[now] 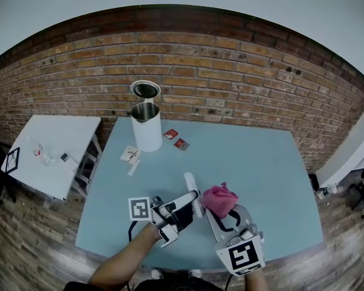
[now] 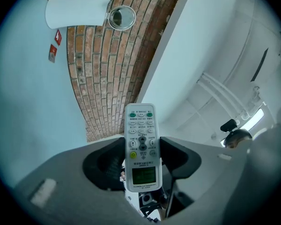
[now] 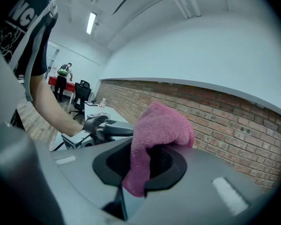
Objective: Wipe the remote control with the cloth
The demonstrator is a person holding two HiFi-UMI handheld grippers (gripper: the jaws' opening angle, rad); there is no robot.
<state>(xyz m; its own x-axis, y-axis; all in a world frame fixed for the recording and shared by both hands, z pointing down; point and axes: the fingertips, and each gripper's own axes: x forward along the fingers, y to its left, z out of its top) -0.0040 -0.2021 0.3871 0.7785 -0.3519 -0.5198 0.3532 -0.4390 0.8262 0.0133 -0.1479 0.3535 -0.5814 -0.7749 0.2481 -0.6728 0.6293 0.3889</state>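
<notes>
My left gripper (image 2: 141,159) is shut on a white remote control (image 2: 141,144), which stands up between the jaws with its buttons and small screen facing the camera. In the head view the remote (image 1: 192,194) juts out from the left gripper (image 1: 185,204) above the pale blue table (image 1: 261,162). My right gripper (image 3: 147,165) is shut on a pink cloth (image 3: 154,139) that bunches up over the jaws. In the head view the cloth (image 1: 220,200) hangs just right of the remote, very close to it; whether they touch I cannot tell. The right gripper (image 1: 229,217) is at the table's near edge.
A white kettle (image 1: 146,126) with its lid up stands at the table's far left, with two small red packets (image 1: 176,139) and paper slips (image 1: 131,156) near it. A white side table (image 1: 51,153) is on the left. A brick wall (image 1: 230,77) runs behind.
</notes>
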